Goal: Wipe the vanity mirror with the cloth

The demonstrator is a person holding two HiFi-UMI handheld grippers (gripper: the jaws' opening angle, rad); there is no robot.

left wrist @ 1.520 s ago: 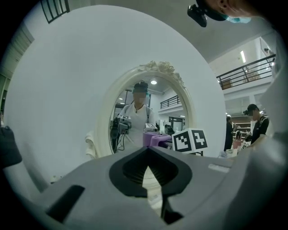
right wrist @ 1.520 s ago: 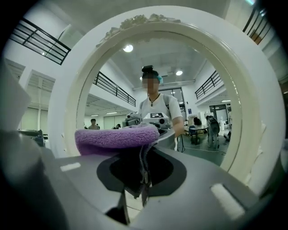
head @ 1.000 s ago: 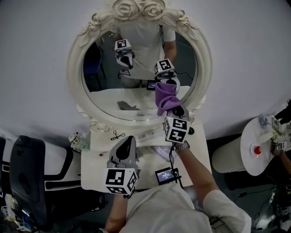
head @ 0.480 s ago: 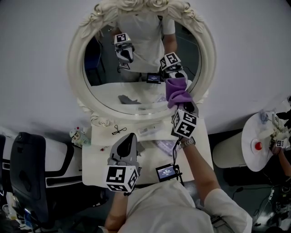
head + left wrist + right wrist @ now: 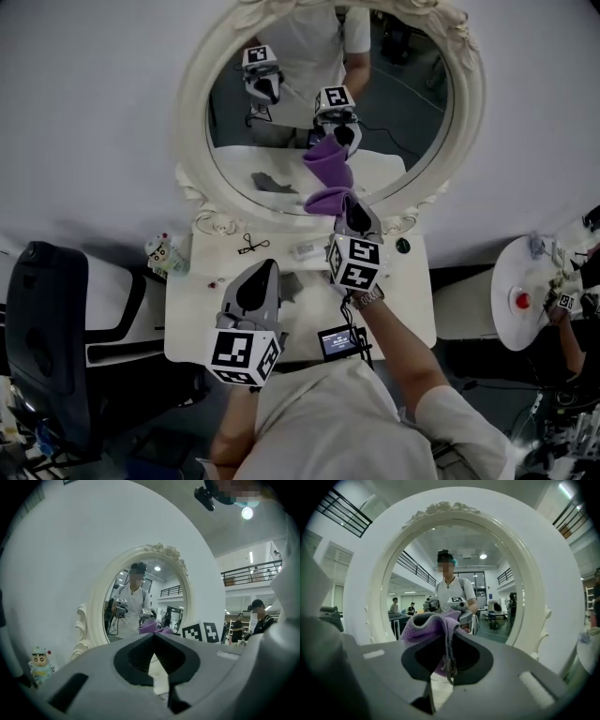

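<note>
The oval vanity mirror (image 5: 193,141) with its white carved frame stands at the back of the white table (image 5: 187,309). My right gripper (image 5: 351,212) is shut on a purple cloth (image 5: 328,199), which is held at the lower middle of the glass; its reflection shows just above. In the right gripper view the cloth (image 5: 427,623) bunches over the right gripper (image 5: 448,643), with the mirror (image 5: 533,597) filling the scene ahead. My left gripper (image 5: 264,270) hovers over the table, shut and empty. The left gripper (image 5: 153,635) points at the mirror (image 5: 96,602).
On the table lie a small figurine (image 5: 158,253), a small black wire item (image 5: 247,246) and a dark round knob (image 5: 403,246). A black chair (image 5: 47,328) stands at the left. A round white side table (image 5: 525,300) is at the right, where another person works.
My right gripper carried the cloth first a little right, then left across the lower glass to its middle. The left gripper stayed shut and shifted slightly over the table.
</note>
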